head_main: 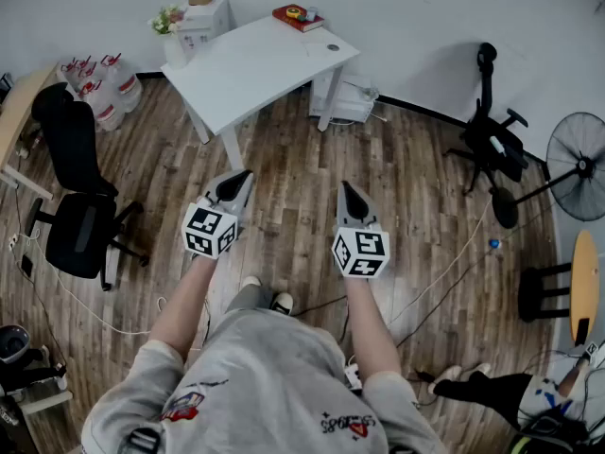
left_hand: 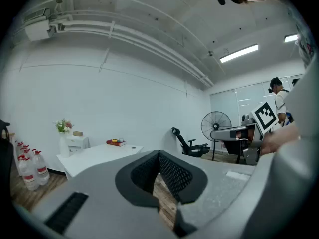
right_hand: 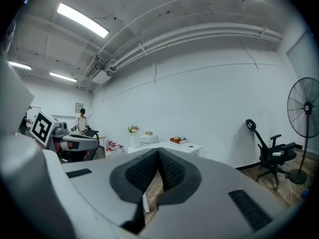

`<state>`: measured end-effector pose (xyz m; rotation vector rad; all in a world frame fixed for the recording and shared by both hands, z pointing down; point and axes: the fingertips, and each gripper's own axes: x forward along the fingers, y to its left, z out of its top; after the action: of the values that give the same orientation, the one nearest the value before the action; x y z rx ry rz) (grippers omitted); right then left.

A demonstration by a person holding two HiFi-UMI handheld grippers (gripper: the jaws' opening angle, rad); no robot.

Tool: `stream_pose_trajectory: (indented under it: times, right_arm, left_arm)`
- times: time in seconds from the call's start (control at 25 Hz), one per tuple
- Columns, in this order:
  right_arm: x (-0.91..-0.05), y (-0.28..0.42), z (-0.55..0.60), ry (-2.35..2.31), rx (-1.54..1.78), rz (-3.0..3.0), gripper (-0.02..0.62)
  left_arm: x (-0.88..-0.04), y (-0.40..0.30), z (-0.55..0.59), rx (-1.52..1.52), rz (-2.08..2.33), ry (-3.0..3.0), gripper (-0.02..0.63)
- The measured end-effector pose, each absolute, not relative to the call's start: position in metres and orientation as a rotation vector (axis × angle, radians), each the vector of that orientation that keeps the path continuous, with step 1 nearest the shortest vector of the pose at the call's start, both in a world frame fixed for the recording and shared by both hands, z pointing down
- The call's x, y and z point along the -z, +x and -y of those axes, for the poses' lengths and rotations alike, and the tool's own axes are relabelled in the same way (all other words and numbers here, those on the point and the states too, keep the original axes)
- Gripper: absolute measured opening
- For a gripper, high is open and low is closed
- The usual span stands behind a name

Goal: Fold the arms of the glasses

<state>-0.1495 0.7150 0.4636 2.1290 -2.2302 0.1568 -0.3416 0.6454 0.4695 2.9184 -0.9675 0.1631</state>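
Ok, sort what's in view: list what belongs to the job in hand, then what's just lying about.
Job: left gripper, shut and empty; right gripper, shut and empty; white table, likely the worktop. No glasses can be made out.
Lying about: black office chair at left; standing fan; water bottles; red book; flowers.

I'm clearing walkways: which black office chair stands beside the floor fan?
The chair at the head view's right, next to the fan; the other chair stands far left.

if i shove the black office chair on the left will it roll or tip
The black office chair probably rolls: its star base sits on smooth wood floor. Tipping seems unlikely, the base spreads wide. Casters are too small to confirm.
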Motion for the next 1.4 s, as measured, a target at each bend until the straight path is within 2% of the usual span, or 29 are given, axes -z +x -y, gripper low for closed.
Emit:
stream_pose_trajectory:
  times: [0.32,0.44,0.52,0.56,0.64,0.68,0.76,0.84,1.0,1.4]
  right_arm:
    - [-0.473,-0.157,-0.712,2.165,-0.175,2.249,-0.009]
    - [-0.477,-0.151,-0.714,2.143,-0.183,2.248,0.011]
    - [-0.477,-0.144,-0.713,2.142,-0.195,2.257,0.046]
    - [-0.477,-0.141,-0.711,2.143,-0.195,2.265,0.076]
    - [-0.475,-0.14,-0.703,2.147,-0.178,2.278,0.152]
    - [-0.474,-0.14,-0.699,2.148,-0.164,2.283,0.202]
    - [-0.475,-0.142,-0.695,2.148,-0.135,2.287,0.283]
    - [-0.478,-0.141,-0.694,2.146,-0.114,2.284,0.327]
    - [-0.48,-0.139,-0.699,2.146,-0.101,2.283,0.347]
    - [-0.507,-0.135,-0.669,2.134,-0.162,2.26,0.347]
  left_arm:
    - [-0.479,-0.352,-0.639,-0.142,0.947,2.916,0.006]
    - [-0.486,-0.346,-0.641,-0.141,0.938,2.896,0.007]
    - [-0.485,-0.337,-0.642,-0.123,0.912,2.889,0.008]
    - [-0.483,-0.333,-0.64,-0.106,0.894,2.886,0.024]
    - [-0.482,-0.327,-0.635,-0.078,0.86,2.877,0.19]
    - [-0.483,-0.327,-0.633,-0.073,0.855,2.876,0.252]
    - [-0.484,-0.328,-0.63,-0.063,0.869,2.882,0.291]
    - [-0.486,-0.327,-0.631,-0.048,0.882,2.881,0.334]
    - [-0.496,-0.325,-0.639,-0.108,0.855,2.868,0.36]
    - [-0.521,-0.339,-0.61,-0.121,0.869,2.808,0.365]
